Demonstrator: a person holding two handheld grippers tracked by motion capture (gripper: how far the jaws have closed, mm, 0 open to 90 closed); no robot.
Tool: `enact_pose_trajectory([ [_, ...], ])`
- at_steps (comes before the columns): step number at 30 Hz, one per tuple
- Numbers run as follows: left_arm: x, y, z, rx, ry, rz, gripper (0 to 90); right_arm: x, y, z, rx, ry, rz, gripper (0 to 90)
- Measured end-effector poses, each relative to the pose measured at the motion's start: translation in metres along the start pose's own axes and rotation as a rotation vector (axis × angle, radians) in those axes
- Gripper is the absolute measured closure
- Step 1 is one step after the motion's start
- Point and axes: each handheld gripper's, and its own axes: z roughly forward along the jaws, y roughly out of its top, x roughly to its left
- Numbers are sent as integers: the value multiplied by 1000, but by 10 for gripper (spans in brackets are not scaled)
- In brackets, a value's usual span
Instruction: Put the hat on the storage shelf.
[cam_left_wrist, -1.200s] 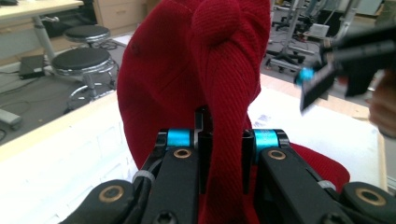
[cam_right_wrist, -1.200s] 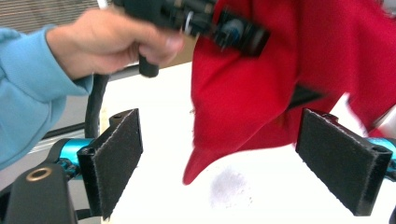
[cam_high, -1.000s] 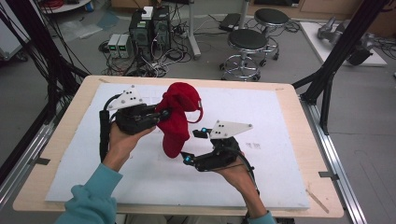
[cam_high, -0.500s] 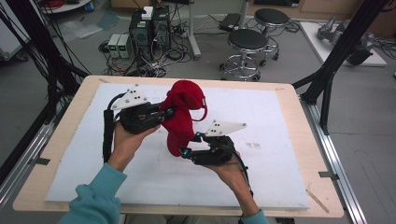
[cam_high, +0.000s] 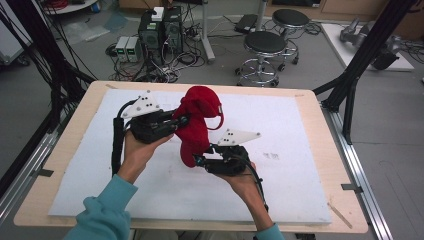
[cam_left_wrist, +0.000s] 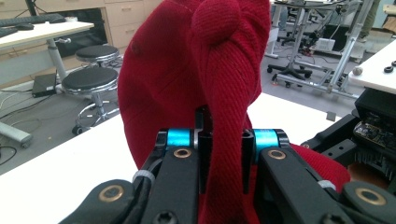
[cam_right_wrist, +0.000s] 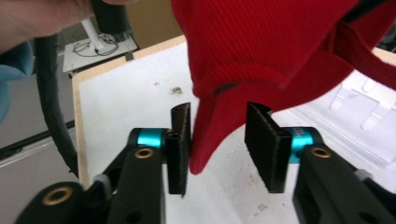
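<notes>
hanging red cloth (cam_right_wrist: 280, 60) between right tool (cam_right_wrist: 218, 140)

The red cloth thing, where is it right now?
In the high view, the red cloth hangs above the middle of the white table, pinched by the left gripper, its lower tip between the open jaws of the right gripper.

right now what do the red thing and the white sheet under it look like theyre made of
Red garment: soft knitted or woven fabric, matte; fine ribs show, and it drapes and bunches where the left gripper clamps it.
White sheet: looks like matte foam board or paper over the wooden table; flat, slightly scuffed. Hard to tell which.
</notes>
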Motion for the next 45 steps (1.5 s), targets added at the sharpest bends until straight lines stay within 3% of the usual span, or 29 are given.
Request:
enact_pose_trajectory([
  [2, -1, 0, 1, -3, 5, 5, 847, 0, 0, 0, -6, -1, -5, 644],
  [6, -1, 0, 1, -8, 13, 7, 847, 2, 1, 2, 0, -11, -14, 805],
  [16, 1, -3, 1, -17, 15, 22, 842, -2, 1, -1, -5, -33, 15, 852],
  [21, 2, -4, 0, -29, 27, 26, 795, -2, 1, -1, -12, -41, 37, 854],
  [26, 4, -5, -2, -37, 57, 5, 503, -2, 0, -1, -20, -46, 41, 855],
  [27, 6, -6, -2, -39, 65, -17, 443, -3, 1, -1, -26, -44, 43, 855],
  [30, 8, -7, -1, -36, 88, -42, 155, -2, 1, -1, -35, -50, 46, 856],
  [35, 13, -7, -7, -65, 91, -55, 64, -2, 1, -1, -40, -52, 50, 856],
  [38, 15, -7, -11, -79, 87, -55, 64, -4, 1, -4, -57, -61, 59, 856],
  [45, 21, -21, -25, -54, 95, -45, 64, -12, 1, -7, -86, -110, 85, 855],
])
